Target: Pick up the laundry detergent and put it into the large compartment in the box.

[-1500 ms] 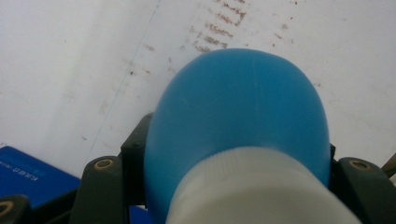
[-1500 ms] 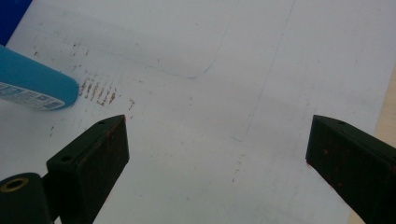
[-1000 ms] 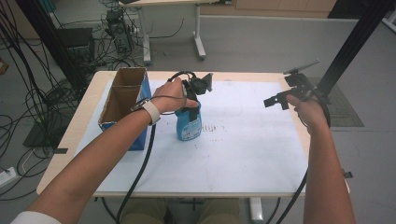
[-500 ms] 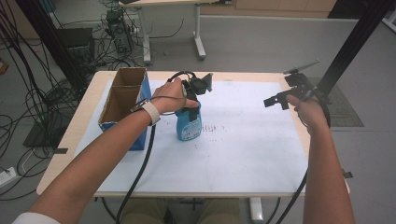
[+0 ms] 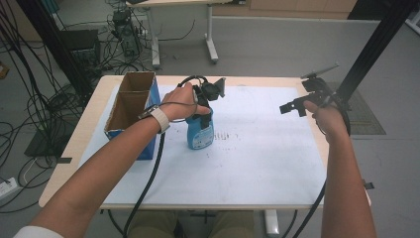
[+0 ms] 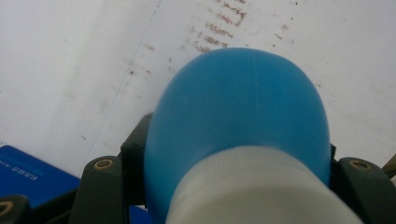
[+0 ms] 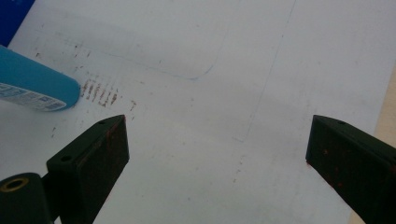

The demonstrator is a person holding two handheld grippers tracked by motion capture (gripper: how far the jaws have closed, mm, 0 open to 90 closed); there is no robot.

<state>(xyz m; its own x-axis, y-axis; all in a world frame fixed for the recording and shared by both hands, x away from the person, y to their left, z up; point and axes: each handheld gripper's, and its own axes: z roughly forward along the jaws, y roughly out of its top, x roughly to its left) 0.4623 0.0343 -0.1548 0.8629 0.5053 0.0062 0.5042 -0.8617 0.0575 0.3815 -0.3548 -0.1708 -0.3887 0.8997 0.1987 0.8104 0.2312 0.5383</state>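
Observation:
A blue plastic bottle (image 5: 200, 133) with a white cap stands upright on the white sheet, left of the table's middle. My left gripper (image 5: 203, 110) comes down on it from above and is shut on the bottle just below the cap. In the left gripper view the blue body (image 6: 238, 107) and white cap (image 6: 257, 186) sit between the two black jaws. My right gripper (image 5: 303, 96) hangs above the table's far right corner, open, with nothing between its jaws. In the right gripper view (image 7: 217, 149) the bottle's base (image 7: 32, 86) lies at the far left.
An open cardboard box (image 5: 148, 144) with blue outer walls stands left of the bottle, close to my left forearm. A white paper sheet (image 5: 257, 163) covers most of the wooden table (image 5: 81, 148). Brown smudges (image 5: 225, 136) mark the sheet beside the bottle. Cables trail from both grippers.

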